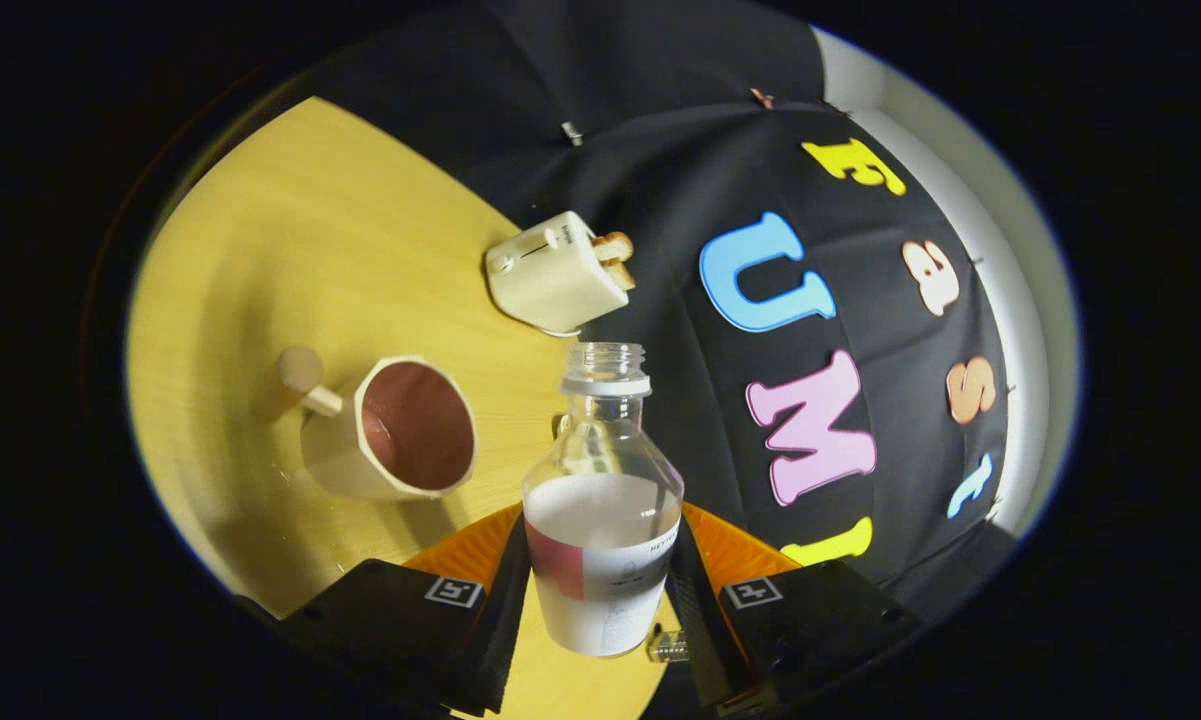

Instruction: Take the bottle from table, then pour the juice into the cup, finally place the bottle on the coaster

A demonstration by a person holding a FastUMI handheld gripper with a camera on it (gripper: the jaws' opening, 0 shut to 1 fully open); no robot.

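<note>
The fingers [600, 600] pinch the uncapped bottle [602, 520] by its labelled body; the cup [400, 430] sits left on the table [290, 260], toaster [555, 272] beyond.

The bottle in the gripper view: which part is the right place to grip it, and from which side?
The bottle is best held as it is: gripper fingers pressing opposite sides of the straight labelled lower body, approached side-on. The walls there are parallel; the shoulder tapers to an open neck, which stays free for pouring into the cup.

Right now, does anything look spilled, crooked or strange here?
No spill stands out. The gripper is shut on the uncapped bottle; the whole view is tilted, so the cup and toaster look askew on the table.
</note>
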